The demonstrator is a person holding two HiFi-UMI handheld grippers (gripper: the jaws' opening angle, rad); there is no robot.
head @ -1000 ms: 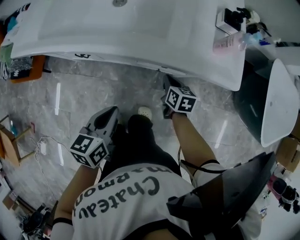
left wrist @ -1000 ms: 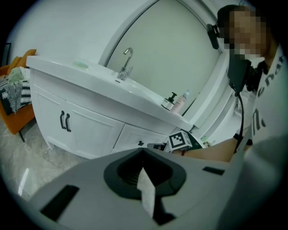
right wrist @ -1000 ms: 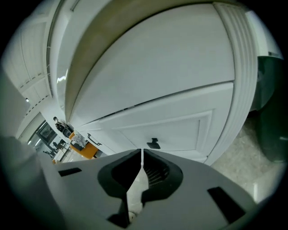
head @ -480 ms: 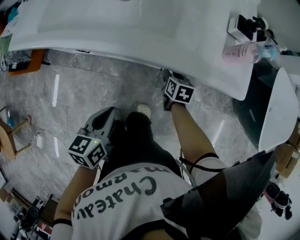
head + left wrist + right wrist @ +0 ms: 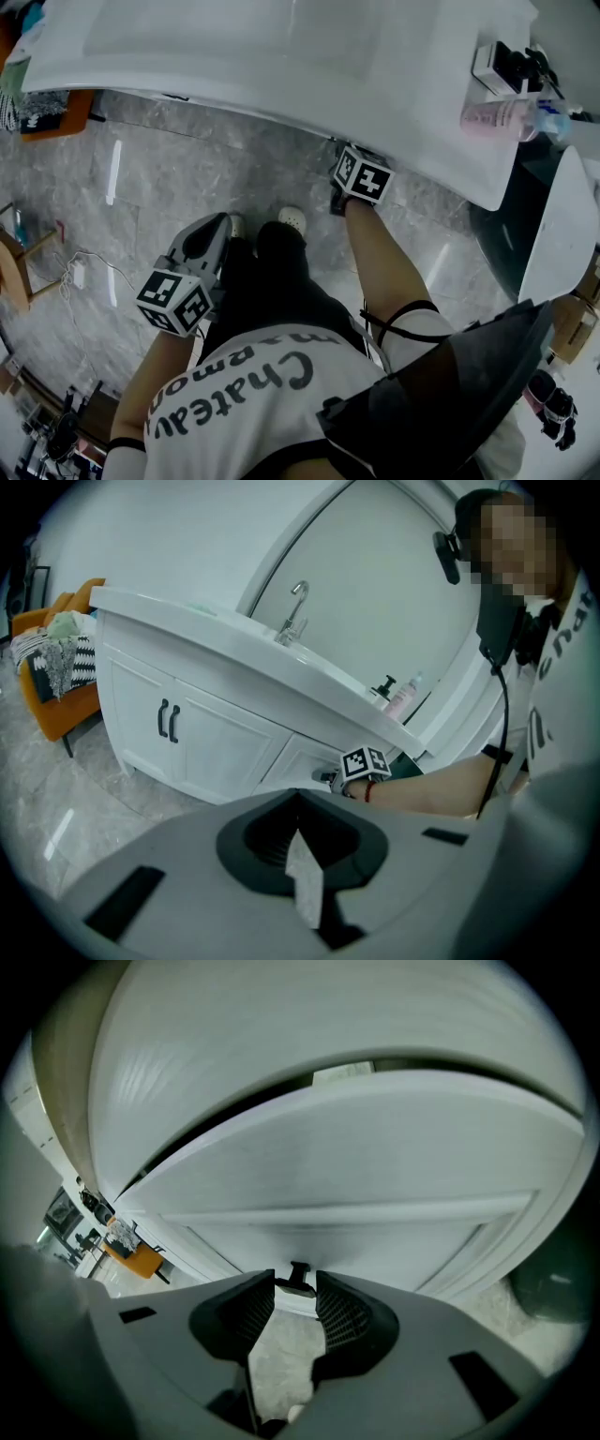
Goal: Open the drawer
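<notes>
The white drawer front (image 5: 375, 1176) fills the right gripper view, just below the countertop (image 5: 281, 66). Its small dark handle (image 5: 298, 1275) stands at the tips of my right gripper (image 5: 296, 1290), level with the gap between the open jaws; the pads do not press on it. In the head view my right gripper (image 5: 349, 171) reaches under the countertop's edge, so its tips are hidden there. My left gripper (image 5: 217, 227) hangs lower over the floor by the person's legs, away from the vanity. Its jaws (image 5: 300, 810) are together with nothing in them.
Two cabinet doors with dark handles (image 5: 167, 722) lie left of the drawer. A faucet (image 5: 295, 611) and bottles (image 5: 506, 114) stand on the countertop. An orange chair (image 5: 66, 696) with cloth is far left. A white fixture (image 5: 553, 225) sits right of the vanity. Marble floor (image 5: 159, 187) lies below.
My right gripper has moved forward to the vanity, its front now tucked under the countertop edge. The left gripper has hardly shifted.
</notes>
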